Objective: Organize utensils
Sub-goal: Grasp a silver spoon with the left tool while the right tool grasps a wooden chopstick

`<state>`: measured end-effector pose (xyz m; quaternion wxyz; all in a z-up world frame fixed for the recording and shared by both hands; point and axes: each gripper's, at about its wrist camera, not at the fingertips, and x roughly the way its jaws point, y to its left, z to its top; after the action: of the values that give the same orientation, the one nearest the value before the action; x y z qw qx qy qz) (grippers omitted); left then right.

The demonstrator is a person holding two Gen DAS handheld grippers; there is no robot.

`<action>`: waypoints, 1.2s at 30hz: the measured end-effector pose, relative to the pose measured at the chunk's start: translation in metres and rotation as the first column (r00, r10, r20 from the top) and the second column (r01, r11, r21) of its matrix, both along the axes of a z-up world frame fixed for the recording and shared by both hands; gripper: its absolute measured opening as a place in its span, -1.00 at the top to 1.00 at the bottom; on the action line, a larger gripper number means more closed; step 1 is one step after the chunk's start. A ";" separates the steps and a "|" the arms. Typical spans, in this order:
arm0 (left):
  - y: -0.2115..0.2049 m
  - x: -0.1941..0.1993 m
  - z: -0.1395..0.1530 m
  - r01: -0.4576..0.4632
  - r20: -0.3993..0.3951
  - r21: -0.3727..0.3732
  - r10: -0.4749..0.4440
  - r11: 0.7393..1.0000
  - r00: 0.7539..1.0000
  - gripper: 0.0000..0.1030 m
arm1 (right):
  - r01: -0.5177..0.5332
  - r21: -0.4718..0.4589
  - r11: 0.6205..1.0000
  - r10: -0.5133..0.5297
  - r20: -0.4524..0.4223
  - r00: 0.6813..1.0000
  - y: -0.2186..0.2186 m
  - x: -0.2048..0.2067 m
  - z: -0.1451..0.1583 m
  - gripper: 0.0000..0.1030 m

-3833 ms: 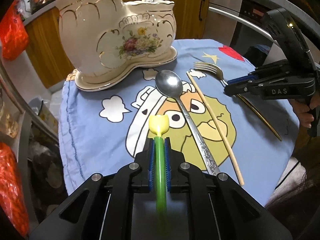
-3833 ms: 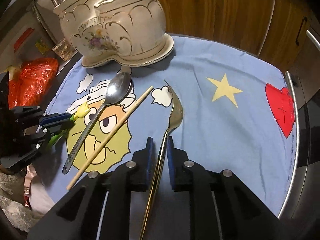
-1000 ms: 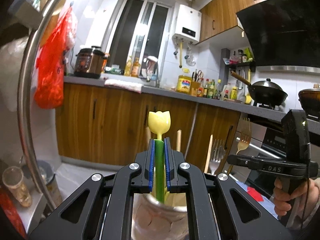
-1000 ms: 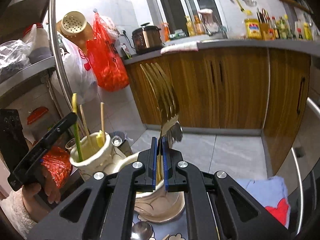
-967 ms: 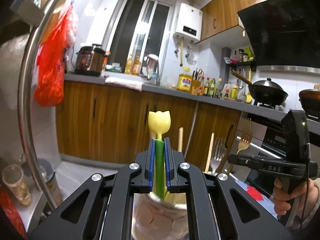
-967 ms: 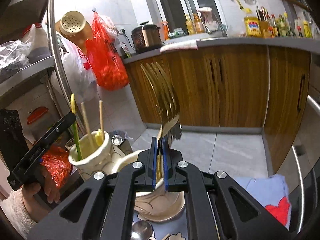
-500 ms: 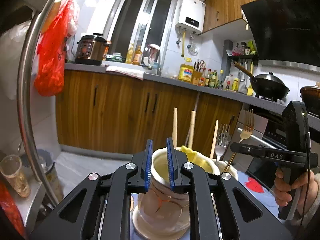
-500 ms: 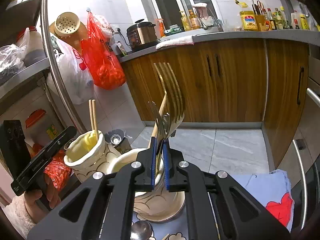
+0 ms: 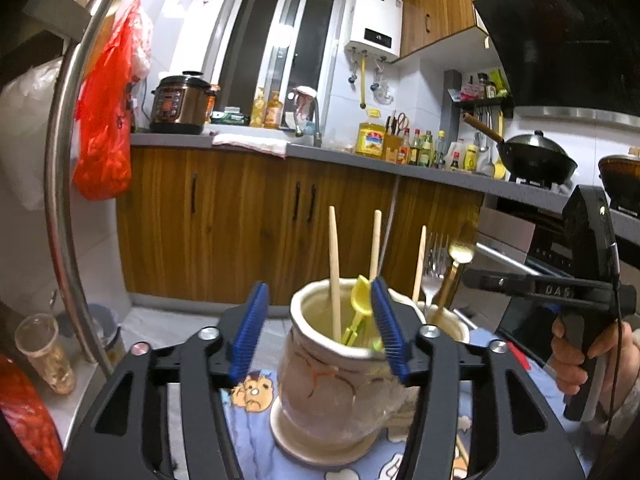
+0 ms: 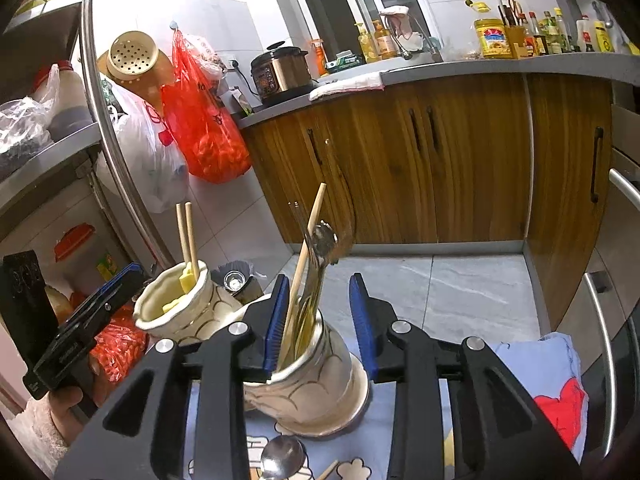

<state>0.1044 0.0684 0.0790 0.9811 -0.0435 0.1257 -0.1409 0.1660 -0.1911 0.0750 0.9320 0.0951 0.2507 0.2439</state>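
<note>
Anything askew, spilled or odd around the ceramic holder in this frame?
Nothing spilled or damaged. The ceramic holder stands upright; chopsticks and the yellow-green utensil lean in one cup, forks in the other. A spoon lies on the cloth, not yet stowed.

A red bag (image 9: 103, 128) hung from a steel rack pole (image 9: 60, 184) at the left. On the grey counter (image 9: 344, 152) sat a pressure cooker (image 9: 180, 100), a white towel (image 9: 250, 145), oil bottles (image 9: 267, 105) and a yellow jar (image 9: 370, 139). Wooden cabinets (image 9: 240, 216) ran below it. A white water heater (image 9: 374, 22) hung beside the window (image 9: 276, 44). A wok (image 9: 536, 160) stood on the stove under a black hood (image 9: 560, 32). In the right view a beige colander (image 10: 132, 58) hung near a white bag (image 10: 140, 160). A glass cup (image 9: 44, 352) stood low at the left.
</note>
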 end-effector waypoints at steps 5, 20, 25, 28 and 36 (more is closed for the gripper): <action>-0.002 -0.018 -0.003 -0.034 -0.033 0.043 0.035 0.999 0.999 -0.52 | -0.004 -0.047 0.999 0.003 -0.022 1.000 -0.006 -0.023 -0.010 -0.18; -0.020 -0.046 -0.062 -0.011 -0.328 0.179 0.070 0.984 0.942 -0.81 | -0.063 -0.209 0.976 -0.002 -0.295 0.955 0.004 -0.063 -0.086 -0.52; -0.033 -0.053 -0.081 0.033 -0.384 0.200 0.048 0.979 0.922 -0.81 | -0.107 -0.259 0.960 0.017 -0.328 0.944 0.021 -0.074 -0.096 -0.42; -0.038 -0.059 -0.085 0.056 -0.394 0.212 0.033 0.976 0.918 -0.81 | -0.144 -0.266 0.953 0.041 -0.357 0.933 0.034 -0.078 -0.098 -0.24; -0.046 -0.063 -0.085 0.086 -0.403 0.211 0.007 0.974 0.915 -0.81 | -0.183 -0.418 0.890 0.035 -0.337 0.941 0.063 -0.090 -0.108 0.38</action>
<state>0.0414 0.0228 -0.0064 0.9299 0.0422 0.3400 -0.1339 0.0764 -0.1278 -0.0329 0.8603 -0.0954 0.4527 0.2142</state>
